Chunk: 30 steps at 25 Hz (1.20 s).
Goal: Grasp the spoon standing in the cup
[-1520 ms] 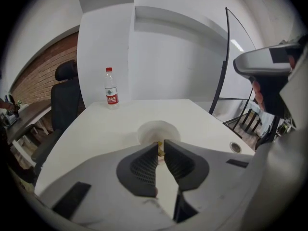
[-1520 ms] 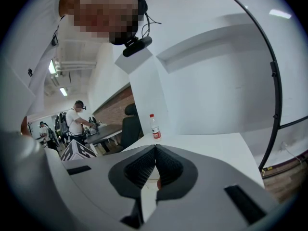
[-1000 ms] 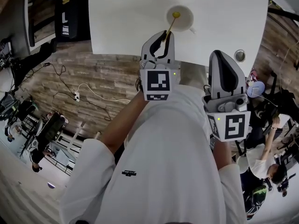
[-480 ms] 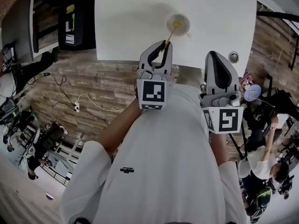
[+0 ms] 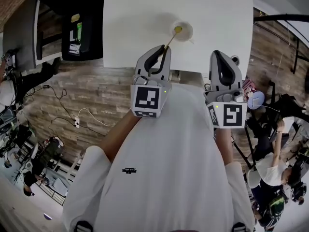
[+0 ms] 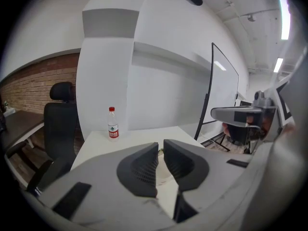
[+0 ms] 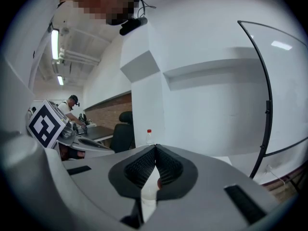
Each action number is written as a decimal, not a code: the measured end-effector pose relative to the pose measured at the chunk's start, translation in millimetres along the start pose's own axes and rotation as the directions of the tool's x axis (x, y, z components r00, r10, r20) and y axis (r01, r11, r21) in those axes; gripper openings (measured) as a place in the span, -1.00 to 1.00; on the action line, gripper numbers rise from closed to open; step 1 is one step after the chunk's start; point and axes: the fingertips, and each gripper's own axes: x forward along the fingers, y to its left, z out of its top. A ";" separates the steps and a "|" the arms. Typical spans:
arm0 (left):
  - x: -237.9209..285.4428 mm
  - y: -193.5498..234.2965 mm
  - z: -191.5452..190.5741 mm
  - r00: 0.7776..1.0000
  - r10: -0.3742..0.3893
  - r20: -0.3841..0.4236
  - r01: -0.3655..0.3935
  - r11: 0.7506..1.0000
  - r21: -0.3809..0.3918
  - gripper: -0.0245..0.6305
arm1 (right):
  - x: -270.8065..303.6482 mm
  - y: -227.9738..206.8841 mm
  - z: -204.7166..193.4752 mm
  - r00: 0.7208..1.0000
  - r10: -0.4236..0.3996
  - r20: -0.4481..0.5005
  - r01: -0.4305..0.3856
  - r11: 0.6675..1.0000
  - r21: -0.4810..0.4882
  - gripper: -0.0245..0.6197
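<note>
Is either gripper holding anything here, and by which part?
The left gripper pinches the spoon by the end of its handle, bowl end over the cup. The right gripper holds nothing; its jaws are together.

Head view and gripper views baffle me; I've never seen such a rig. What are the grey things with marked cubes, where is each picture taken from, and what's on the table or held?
No robot: a person holds a two-jaw gripper in each hand; the cubes belong to them. The head view comes from a camera on the person's head, looking down; each gripper view looks along that gripper's own jaws. On the white table stand a white cup with a yellowish spoon in it, and a water bottle. The left gripper has its jaws nearly together around the spoon's handle, so it seems to grip it. The right gripper is shut and empty.
</note>
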 end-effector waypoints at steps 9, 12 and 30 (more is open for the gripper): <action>-14.8 18.5 20.2 0.999 -0.035 0.020 0.035 0.999 -0.004 -0.79 | -5.3 4.6 11.6 0.997 -0.068 0.022 0.069 0.998 -0.013 -0.91; -19.4 24.6 28.0 0.998 -0.028 0.048 0.029 1.000 -0.010 -0.79 | -7.5 2.2 15.5 0.996 -0.084 0.025 0.084 0.996 -0.024 -0.91; -26.6 22.5 42.1 0.994 -0.054 0.094 0.053 0.999 0.011 -0.79 | -8.8 -9.5 15.1 0.993 -0.117 0.030 0.118 0.993 -0.015 -0.91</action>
